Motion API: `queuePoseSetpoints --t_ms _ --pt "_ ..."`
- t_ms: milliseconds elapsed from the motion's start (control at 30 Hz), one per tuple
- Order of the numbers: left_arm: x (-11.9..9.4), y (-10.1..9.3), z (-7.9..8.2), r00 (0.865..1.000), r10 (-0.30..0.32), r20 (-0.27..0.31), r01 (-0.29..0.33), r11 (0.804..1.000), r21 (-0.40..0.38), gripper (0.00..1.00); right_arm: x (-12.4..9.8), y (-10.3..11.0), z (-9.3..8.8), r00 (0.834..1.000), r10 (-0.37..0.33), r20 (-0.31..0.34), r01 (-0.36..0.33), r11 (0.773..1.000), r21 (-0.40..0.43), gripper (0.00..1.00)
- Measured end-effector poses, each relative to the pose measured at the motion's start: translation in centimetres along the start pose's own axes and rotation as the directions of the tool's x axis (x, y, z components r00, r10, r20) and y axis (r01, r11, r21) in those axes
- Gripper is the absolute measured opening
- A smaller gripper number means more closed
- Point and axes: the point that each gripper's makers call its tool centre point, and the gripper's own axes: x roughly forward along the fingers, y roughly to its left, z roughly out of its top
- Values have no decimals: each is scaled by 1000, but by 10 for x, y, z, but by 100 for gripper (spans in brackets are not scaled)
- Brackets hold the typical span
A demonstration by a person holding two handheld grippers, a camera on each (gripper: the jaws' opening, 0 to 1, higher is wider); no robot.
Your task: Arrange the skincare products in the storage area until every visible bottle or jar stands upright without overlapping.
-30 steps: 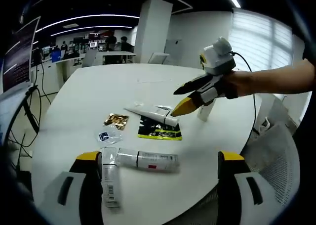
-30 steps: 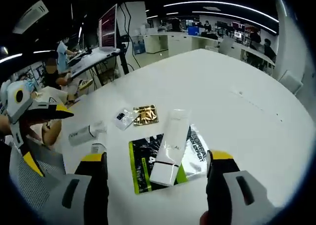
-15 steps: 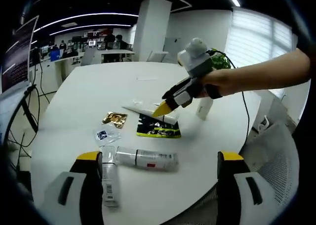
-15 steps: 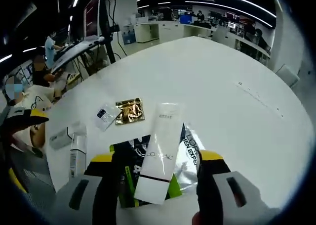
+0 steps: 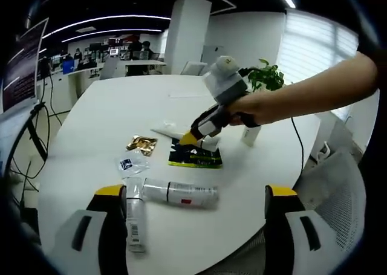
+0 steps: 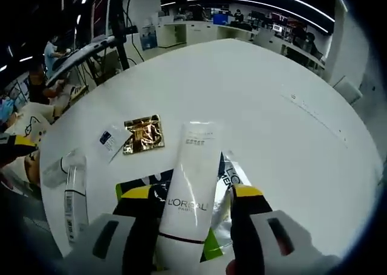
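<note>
A white L'Oreal tube (image 6: 192,193) lies on a black-and-green sachet (image 6: 140,183) on the white table (image 6: 254,93). My right gripper (image 6: 191,193) straddles the tube's lower half, jaws open with a narrow gap on each side. In the left gripper view, the right gripper (image 5: 192,136) points down at that tube (image 5: 164,130) and sachet (image 5: 195,158). My left gripper (image 5: 195,191) is open near the table edge, with a white bottle (image 5: 181,194) and a white tube (image 5: 134,217) lying flat between its jaws. Another white bottle (image 5: 249,135) stands upright at the right.
A gold sachet (image 5: 142,144) and a small clear sachet (image 5: 129,164) lie left of the black-and-green one. A silver sachet (image 6: 234,179) lies under the L'Oreal tube. A person's arm (image 5: 314,93) reaches in from the right. Office desks and people are behind the table.
My right gripper has come down over the L'Oreal tube and its jaws have narrowed around it. The left gripper and the lying bottle and tube have stayed put.
</note>
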Motion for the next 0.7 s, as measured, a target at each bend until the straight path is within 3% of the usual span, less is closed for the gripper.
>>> queuePoseSetpoints --t_ms 300,433,700 --pt "0 2 -1 1000 6 -6 -6 1000 -1 86 7 -3 -1 1000 -16 -6 16 999 -38 43" --pt "1 2 -2 1000 8 -9 -8 1000 -3 85 10 -2 -1 1000 -6 3 6 1000 -10 36" --pt "1 1 -1 1000 11 -10 -11 1000 0 85 8 -1 0 1000 -15 12 15 1000 -16 32"
